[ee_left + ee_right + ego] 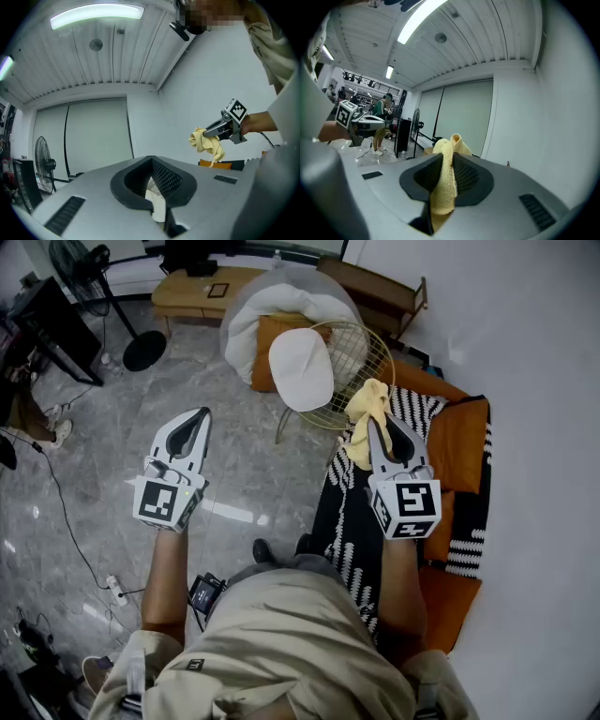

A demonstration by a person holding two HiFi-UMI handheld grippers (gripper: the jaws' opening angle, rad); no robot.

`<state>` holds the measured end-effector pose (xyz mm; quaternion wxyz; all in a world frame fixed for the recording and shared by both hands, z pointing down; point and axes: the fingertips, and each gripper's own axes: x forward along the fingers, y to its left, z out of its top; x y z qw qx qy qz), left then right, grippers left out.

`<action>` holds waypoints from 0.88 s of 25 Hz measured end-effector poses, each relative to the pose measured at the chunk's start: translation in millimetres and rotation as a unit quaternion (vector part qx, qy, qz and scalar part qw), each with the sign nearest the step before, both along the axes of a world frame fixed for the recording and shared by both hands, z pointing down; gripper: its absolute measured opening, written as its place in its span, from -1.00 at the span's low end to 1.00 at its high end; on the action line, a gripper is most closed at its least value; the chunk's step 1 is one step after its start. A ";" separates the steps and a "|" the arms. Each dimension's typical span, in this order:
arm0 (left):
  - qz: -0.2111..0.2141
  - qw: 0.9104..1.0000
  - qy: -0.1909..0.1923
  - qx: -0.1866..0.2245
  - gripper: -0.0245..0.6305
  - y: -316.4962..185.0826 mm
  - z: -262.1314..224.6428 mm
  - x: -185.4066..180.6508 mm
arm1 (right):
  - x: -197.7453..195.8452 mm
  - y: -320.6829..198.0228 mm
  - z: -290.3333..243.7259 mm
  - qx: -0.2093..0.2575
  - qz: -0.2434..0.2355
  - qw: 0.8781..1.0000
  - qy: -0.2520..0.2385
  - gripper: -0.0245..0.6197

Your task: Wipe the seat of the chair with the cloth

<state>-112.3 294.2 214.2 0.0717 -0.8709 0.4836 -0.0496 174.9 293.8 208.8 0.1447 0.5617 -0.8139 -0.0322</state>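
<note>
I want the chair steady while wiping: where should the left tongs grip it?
Probably the thin wire rim of the chair, at its near edge, left tongs coming down from above: wire is slim enough to pinch, while the white cushion looks too broad.

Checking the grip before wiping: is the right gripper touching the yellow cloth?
Touching. The right gripper view shows the yellow cloth pinched between the right gripper's jaws.
</note>
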 end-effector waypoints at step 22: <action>0.001 1.000 0.009 0.009 -0.88 -31.0 17.3 -0.7 | -2.8 -36.9 14.0 -0.013 -0.011 1.000 -0.024 -0.68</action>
